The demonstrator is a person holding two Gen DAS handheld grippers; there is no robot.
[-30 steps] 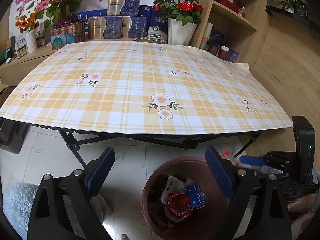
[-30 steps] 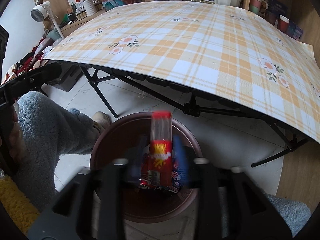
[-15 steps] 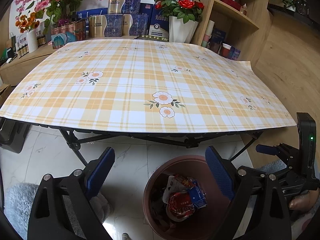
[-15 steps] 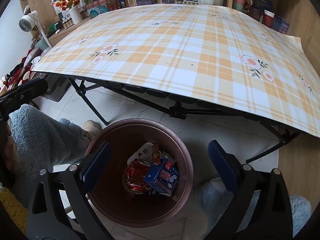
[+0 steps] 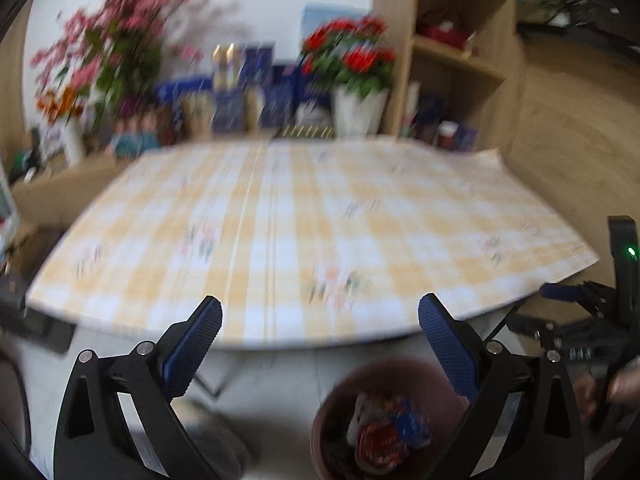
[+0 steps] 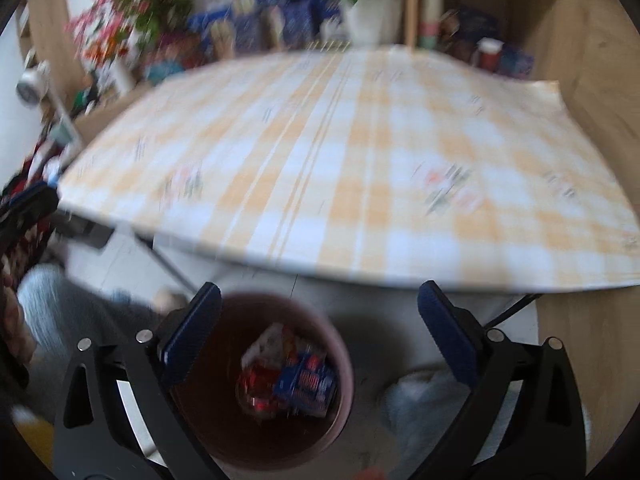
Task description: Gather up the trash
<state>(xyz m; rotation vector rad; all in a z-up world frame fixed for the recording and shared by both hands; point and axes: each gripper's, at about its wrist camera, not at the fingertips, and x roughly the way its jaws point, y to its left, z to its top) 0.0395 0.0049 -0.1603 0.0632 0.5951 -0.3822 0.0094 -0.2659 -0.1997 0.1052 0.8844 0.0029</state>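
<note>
A bin (image 6: pixel 344 364) is standing on the floor (image 6: pixel 384 320) just in front of the near edge of the table (image 6: pixel 360 160), with wrappers (image 6: pixel 296 380) lying inside it. Behind the table, a row of boxes (image 5: pixel 248 96) is standing along the back wall, with a flower pot (image 5: pixel 360 110) sitting at the row's right end and a flower bouquet (image 5: pixel 120 40) standing at its left. A shelf unit (image 5: pixel 452 52) is standing right of the pot, beyond the table's far right corner.
</note>
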